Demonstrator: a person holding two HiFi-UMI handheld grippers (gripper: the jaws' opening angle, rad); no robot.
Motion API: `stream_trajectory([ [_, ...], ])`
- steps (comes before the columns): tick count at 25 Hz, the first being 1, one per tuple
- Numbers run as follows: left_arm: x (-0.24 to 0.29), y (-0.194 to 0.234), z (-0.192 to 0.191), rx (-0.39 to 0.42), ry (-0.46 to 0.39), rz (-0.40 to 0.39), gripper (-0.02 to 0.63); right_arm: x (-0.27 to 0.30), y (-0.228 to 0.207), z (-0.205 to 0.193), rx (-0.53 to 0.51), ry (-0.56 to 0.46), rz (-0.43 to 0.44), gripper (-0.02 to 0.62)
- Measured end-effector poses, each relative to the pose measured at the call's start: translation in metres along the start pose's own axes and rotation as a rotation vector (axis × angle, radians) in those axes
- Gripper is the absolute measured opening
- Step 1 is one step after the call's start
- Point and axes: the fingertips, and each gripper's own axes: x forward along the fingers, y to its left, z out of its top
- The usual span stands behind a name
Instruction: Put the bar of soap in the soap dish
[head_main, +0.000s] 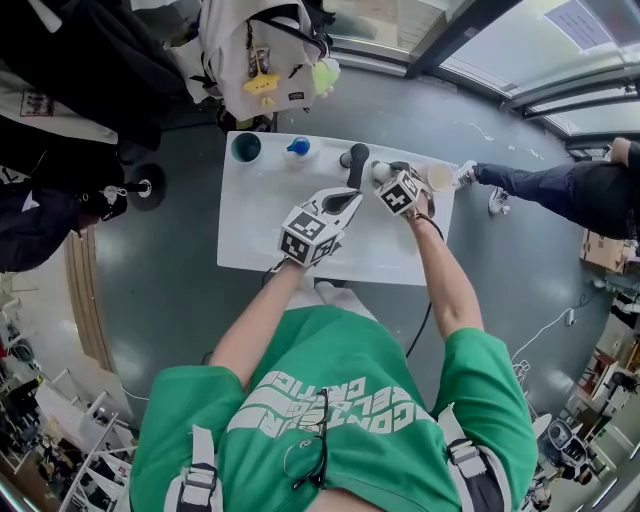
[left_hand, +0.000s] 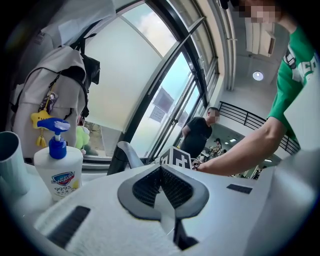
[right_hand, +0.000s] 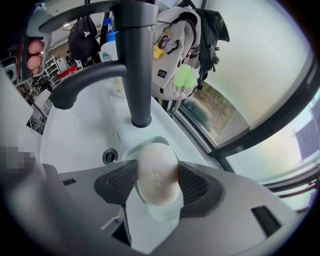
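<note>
Already the right gripper (right_hand: 157, 172) is clamped on the bar of soap (right_hand: 156, 176), its pads pressing the bar's two long sides. The bar hangs directly over the pale green soap dish (right_hand: 131, 148), which sits along the back edge of the washbasin (head_main: 260, 235), toward its right corner. Whether the bar's underside touches the dish yet is hard to tell, since the soap covers most of it.

To finish well, I would lower the bar straight down until it sits in the hollow of the dish. Then I would spread the jaws only a little and lift straight up, so the slippery bar does not cling to a pad or skid over the rim.

The dark faucet (right_hand: 137, 65) rises just beyond the dish and is the nearest thing to bump, so the approach and the withdrawal should stay on the near side. A small round hole (right_hand: 110, 156) lies just left of the dish.

The left gripper (left_hand: 161, 169) is closed on nothing and held above the middle of the basin, out of the way. A pump bottle (left_hand: 58, 172) and a cup (left_hand: 11, 160) stand at the back left corner, well apart from the dish, and a backpack (right_hand: 175, 55) hangs beyond the back edge.
</note>
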Motion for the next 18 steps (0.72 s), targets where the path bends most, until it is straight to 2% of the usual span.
stream_trajectory([
  [8, 0.001, 0.001, -0.002, -0.007, 0.001, 0.001, 0.005, -0.004, -0.001, 0.006, -0.012, -0.003, 0.0, 0.256],
  [18, 0.0, 0.002, 0.002, -0.008, -0.009, 0.006, 0.005, -0.016, -0.009, 0.007, 0.025, -0.028, -0.016, 0.256],
])
